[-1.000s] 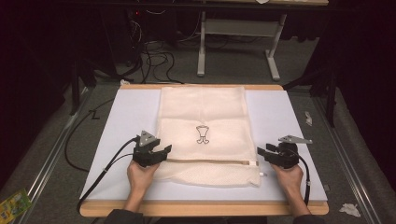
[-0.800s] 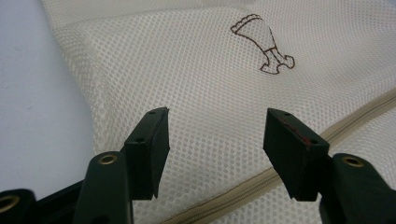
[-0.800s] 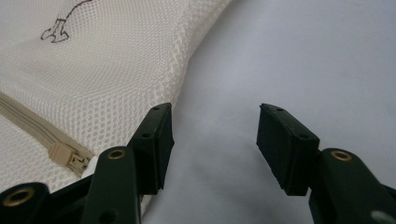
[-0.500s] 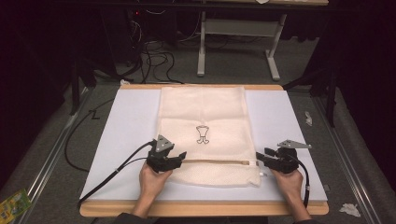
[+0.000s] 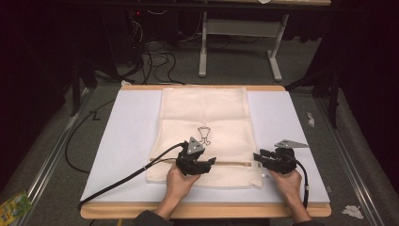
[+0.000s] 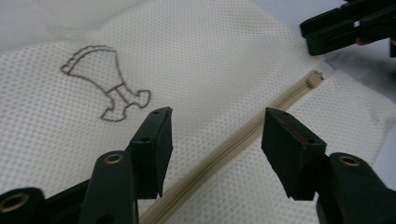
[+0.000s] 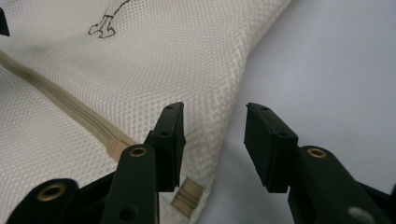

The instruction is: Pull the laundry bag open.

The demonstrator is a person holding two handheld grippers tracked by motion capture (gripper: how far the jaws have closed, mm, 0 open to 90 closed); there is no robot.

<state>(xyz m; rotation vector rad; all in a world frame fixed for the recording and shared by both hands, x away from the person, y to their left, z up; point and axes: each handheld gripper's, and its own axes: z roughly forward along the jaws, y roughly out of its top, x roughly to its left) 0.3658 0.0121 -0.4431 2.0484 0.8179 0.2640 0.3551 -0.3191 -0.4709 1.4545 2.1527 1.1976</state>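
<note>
A cream mesh bag lies flat on a white sheet, with a drawn logo at its middle and a tan zipper across its near part. My left gripper hovers over the bag's middle. In the left gripper view it stands open, with the zipper running between the jaws and the logo to their left. My right gripper is at the bag's right edge. Its jaws have just been closing and straddle that edge without pressing it, beside the zipper's end.
The sheet covers a wooden table. The left gripper's black cable trails off to the front left. Paper scraps lie on the floor at the right. A metal frame and cables stand beyond the table.
My left gripper has slid right from the bag's left edge along the zipper to the bag's middle. The right hand has stayed put and its jaws stand narrower.
</note>
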